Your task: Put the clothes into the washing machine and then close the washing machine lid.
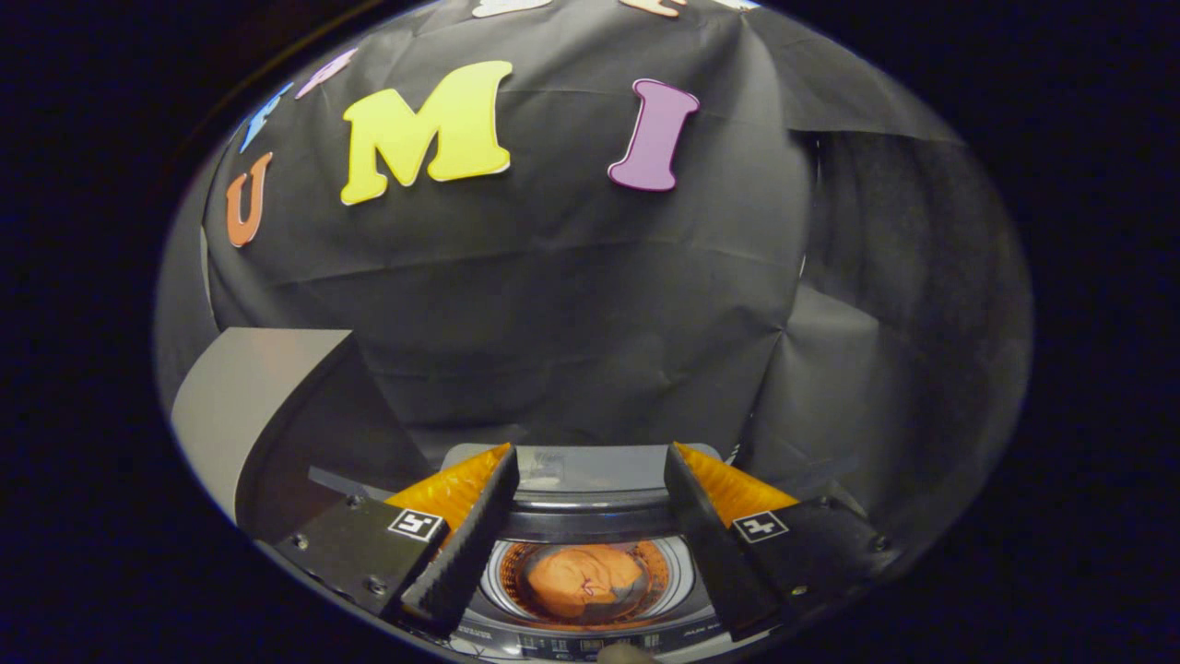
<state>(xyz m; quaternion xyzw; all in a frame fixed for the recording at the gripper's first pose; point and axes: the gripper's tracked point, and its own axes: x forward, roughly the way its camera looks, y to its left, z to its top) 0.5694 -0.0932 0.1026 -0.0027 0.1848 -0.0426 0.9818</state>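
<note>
A small top-loading washing machine (pixel 590 466) stands below and just ahead of my fingers. Its round drum opening sits between them, and an orange garment (pixel 581 576) lies crumpled inside the drum. The machine's lid (pixel 253 397) is raised and stands to the left of the left finger, grey outside and dark inside. My gripper (pixel 590 461) hovers above the drum, open, with nothing between its fingers. The fingers are well apart, one on each side of the opening.
The booth's black cloth wall (pixel 572 304) hangs close behind the machine and folds round on the right. A control strip (pixel 590 643) runs along the machine's near edge, under the fingers.
</note>
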